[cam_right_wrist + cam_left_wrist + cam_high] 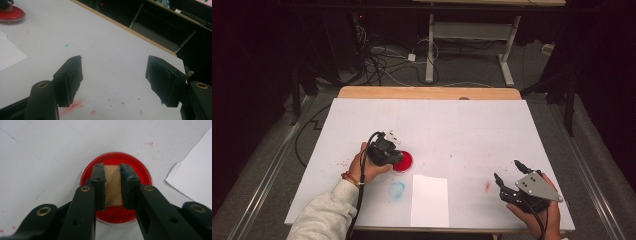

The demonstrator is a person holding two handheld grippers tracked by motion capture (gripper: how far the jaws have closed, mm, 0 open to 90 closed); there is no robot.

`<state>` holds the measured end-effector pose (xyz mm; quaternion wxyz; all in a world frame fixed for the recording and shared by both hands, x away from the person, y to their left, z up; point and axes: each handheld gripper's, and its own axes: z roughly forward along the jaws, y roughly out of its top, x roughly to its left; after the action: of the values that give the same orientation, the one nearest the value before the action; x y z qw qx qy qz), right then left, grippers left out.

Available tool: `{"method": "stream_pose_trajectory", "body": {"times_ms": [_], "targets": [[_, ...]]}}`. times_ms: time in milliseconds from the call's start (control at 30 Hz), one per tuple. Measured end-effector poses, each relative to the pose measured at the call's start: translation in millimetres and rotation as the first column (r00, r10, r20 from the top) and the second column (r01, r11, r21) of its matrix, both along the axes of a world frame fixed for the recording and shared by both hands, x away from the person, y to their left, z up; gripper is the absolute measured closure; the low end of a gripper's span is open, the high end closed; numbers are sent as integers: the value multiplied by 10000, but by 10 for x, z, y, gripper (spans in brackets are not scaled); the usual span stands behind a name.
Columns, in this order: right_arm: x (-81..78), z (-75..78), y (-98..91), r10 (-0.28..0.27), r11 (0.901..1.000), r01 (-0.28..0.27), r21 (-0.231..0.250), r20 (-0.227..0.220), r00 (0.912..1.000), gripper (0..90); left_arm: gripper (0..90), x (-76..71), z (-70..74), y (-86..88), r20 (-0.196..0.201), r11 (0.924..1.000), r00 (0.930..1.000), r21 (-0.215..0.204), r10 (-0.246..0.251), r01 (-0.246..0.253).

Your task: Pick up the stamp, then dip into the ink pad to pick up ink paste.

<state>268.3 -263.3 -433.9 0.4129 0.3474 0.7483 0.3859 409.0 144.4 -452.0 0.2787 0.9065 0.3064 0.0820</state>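
A round red dish [404, 161] [140, 167] of red paint sits left of the middle on the white-covered table [462, 125]. A small wooden block [113, 185] stands in the dish. My left gripper [393, 151] [111, 167] is shut on the block, one pad on each side, pointing down into the dish. My right gripper [507, 170] [115, 61] hovers near the front right of the table. Its jaws are wide apart and empty. In the right gripper view the red dish [11, 13] lies far off at the upper left.
A white sheet of paper [430, 200] [195, 175] [8, 55] lies at the front edge between the hands. A blue smear [397, 189] and a red smear [487, 186] [75, 105] mark the cover. Past the table's far wooden edge [427, 92] are cables and a desk frame.
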Motion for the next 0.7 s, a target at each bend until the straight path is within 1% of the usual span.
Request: {"method": "stream_pose_trajectory", "body": {"times_ms": [133,333,433,533,567,600,667,700], "targets": [[9,-6,2,-26,10000,26,9,-27,10000,300,736,4,-3,10,-30,10000,10000,-76,-8,8],[-1,-11,-10,-48,10000,48,-19,-38,10000,300,736,-8,-3,5,59,10000,10000,-14,-6,6],[-2,3,2,-19,10000,19,-12,36,10000,299,736,-22,-1,1,130,10000,9999,-12,66,-66],[5,-1,11,28,10000,-28,-42,24,10000,300,736,-23,5,20,-3,9992,9995,-269,305,-305],[5,-1,11,28,10000,-28,-42,24,10000,300,736,-23,9,23,-27,9991,9996,-291,298,-299],[13,-2,5,34,10000,-34,1,21,10000,299,736,-22,20,28,-12,9992,9997,-296,255,-255],[29,-7,-11,2,10000,-1,51,-36,10000,300,736,-38,72,41,120,9985,9996,-487,241,-235],[33,-8,-12,-7,9999,8,104,-39,10000,300,736,-50,110,46,178,9988,9996,-451,200,-191]]}}
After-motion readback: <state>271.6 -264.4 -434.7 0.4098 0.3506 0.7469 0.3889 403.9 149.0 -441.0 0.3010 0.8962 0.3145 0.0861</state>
